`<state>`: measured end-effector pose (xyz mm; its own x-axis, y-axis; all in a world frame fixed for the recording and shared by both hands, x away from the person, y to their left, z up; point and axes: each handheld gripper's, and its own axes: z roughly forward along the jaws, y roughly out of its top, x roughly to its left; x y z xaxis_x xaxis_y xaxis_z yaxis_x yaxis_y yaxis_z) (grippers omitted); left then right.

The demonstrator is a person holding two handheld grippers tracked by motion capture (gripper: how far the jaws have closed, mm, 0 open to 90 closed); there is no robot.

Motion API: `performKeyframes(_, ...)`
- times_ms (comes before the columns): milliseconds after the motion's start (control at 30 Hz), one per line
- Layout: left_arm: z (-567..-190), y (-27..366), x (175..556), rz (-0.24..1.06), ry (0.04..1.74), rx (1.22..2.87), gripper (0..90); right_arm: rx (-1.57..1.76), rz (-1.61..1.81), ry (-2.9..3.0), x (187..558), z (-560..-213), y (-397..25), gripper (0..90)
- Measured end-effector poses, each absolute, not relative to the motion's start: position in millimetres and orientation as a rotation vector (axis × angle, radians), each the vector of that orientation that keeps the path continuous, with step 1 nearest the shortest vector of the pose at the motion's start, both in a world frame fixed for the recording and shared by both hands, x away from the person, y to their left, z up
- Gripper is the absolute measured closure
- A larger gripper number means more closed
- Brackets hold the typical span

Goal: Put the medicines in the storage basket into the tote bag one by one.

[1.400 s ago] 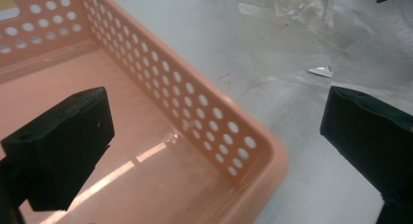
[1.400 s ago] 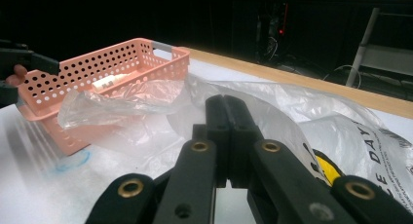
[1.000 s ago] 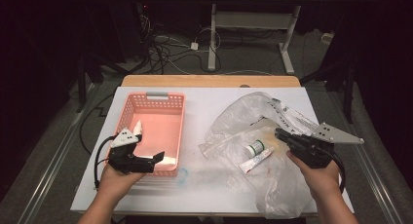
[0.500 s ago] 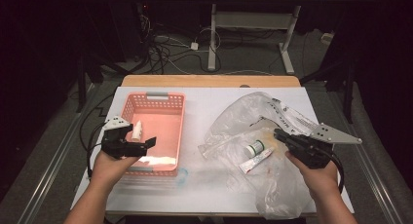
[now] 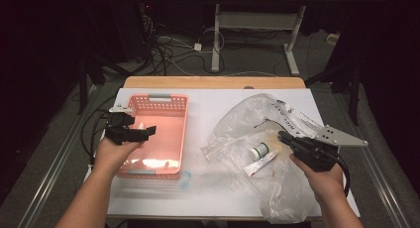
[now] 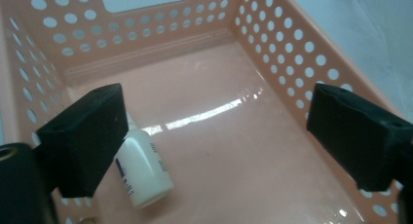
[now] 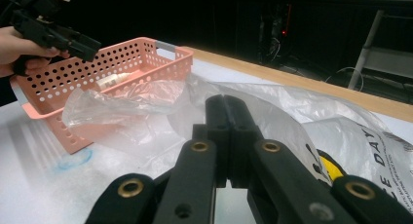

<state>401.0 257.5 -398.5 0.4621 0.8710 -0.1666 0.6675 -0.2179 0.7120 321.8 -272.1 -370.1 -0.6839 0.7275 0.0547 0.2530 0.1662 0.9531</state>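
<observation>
Hovering over the left rim of the pink basket [image 5: 158, 134], the left gripper [image 5: 130, 132] has its jaws spread wide and empty. A small white bottle [image 6: 143, 170] lies on its side on the basket floor, beside the left wall, just under the left jaw and not touched by it. To the right of the basket, a clear plastic bag [image 5: 267, 153] lies crumpled on the white worktop [image 5: 208, 104], with a white tube [image 5: 259, 163] and a small green-capped item [image 5: 258, 150] lying at it. The right gripper [image 5: 292, 142] sits at the bag, on the side away from the basket, jaws pressed together; whether they pinch the film cannot be told.
</observation>
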Motion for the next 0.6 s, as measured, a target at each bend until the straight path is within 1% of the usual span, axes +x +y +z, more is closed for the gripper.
performKeyframes(167, -402, 260, 410, 0.323, 1.351, 1.997, 21.4, 0.92, 1.528, 2.035, 322, -370, -272, 90.0)
performKeyframes(200, -403, 259, 412, 0.322, 1.37, 2.002, 25.8, 0.92, 1.528, 2.036, 322, -370, -272, 90.0)
performKeyframes(367, -410, 252, 420, 0.3, 1.485, 2.029, 37.2, 0.914, 1.527, 2.036, 322, -367, -273, 90.0)
performKeyframes(500, -416, 246, 424, 0.334, 1.561, 2.063, 47.8, 0.906, 1.527, 2.034, 321, -365, -273, 90.0)
performKeyframes(600, -418, 243, 425, 0.404, 1.62, 2.063, 61.0, 0.909, 1.526, 2.034, 320, -364, -273, 90.0)
